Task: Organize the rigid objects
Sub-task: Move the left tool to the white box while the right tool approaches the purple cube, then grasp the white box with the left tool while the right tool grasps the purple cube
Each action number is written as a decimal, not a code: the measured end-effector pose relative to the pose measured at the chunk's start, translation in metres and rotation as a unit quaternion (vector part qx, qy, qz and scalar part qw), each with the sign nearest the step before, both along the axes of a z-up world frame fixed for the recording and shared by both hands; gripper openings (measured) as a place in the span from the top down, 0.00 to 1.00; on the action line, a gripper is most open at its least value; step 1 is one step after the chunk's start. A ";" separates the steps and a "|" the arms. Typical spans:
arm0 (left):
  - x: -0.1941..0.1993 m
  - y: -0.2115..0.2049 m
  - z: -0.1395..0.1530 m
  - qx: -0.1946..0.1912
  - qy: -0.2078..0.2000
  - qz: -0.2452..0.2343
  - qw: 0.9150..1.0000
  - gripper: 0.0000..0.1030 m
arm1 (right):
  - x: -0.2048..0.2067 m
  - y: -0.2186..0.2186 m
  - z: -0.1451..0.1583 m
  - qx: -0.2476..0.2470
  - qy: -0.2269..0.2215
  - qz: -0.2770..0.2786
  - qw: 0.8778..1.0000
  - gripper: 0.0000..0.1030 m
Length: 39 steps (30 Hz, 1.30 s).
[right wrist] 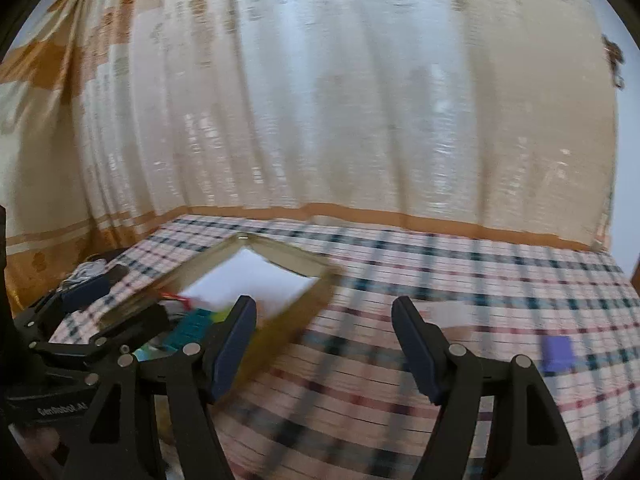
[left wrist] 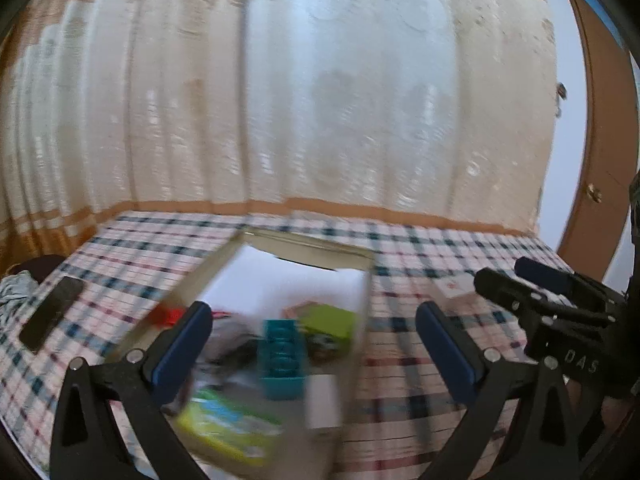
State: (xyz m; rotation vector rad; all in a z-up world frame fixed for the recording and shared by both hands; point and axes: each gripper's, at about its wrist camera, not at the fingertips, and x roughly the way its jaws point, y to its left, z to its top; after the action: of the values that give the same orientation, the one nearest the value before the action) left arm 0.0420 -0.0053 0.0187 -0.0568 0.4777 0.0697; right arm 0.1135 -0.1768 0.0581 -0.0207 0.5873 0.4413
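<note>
Left wrist view, blurred: the left gripper (left wrist: 314, 332) stands with its jaws spread wide and nothing between the blue pads (left wrist: 182, 350). Just beyond and below the fingertips sits an open cardboard box (left wrist: 362, 320) on a checked cloth (left wrist: 440, 364). Inside the box lie a teal block (left wrist: 282, 360) in line with the middle of the gap, a lime green block (left wrist: 330, 322) behind it, a red piece (left wrist: 168, 316) by the left finger, and a green and blue packet (left wrist: 230, 426) at the near end. A dark phone (left wrist: 50, 314) lies on the cloth, well to the left of the box. The right gripper (left wrist: 500, 276) reaches in from the right edge, past the box's right wall. A pale curtain (left wrist: 280, 100) hangs behind.

Right wrist view, also blurred: the right gripper (right wrist: 324, 312) is released, its jaws parted with only checked cloth between them. The box (right wrist: 292, 320) lies to the left, its near corner just behind the left finger. A small purple block (right wrist: 558, 352) rests on the cloth to the right, outside the right finger. The left gripper (right wrist: 108, 300) shows at the far left, over the box.
</note>
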 end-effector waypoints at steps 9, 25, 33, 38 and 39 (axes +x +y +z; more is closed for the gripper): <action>0.053 -0.084 -0.004 0.003 0.054 -0.070 0.996 0.00 | 0.049 -0.103 -0.020 -0.043 0.040 -0.132 0.989 0.30; 0.162 -0.164 -0.065 0.010 0.168 -0.074 0.983 0.00 | 0.111 -0.186 -0.082 -0.050 0.149 -0.203 0.967 0.30; 0.186 -0.173 -0.080 -0.008 0.184 -0.075 0.980 0.00 | 0.119 -0.190 -0.094 -0.046 0.187 -0.199 0.961 0.30; 0.191 -0.178 -0.082 -0.016 0.187 -0.082 0.979 0.00 | 0.122 -0.188 -0.096 -0.055 0.190 -0.199 0.960 0.30; 0.193 -0.179 -0.083 -0.016 0.188 -0.084 0.978 0.00 | 0.122 -0.188 -0.096 -0.057 0.190 -0.200 0.960 0.30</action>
State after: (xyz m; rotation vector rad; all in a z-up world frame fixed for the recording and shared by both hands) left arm 0.2346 -0.1841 -0.0646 -0.0337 0.8601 -0.0959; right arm 0.2353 -0.3648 -0.0383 0.0738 0.9718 0.0131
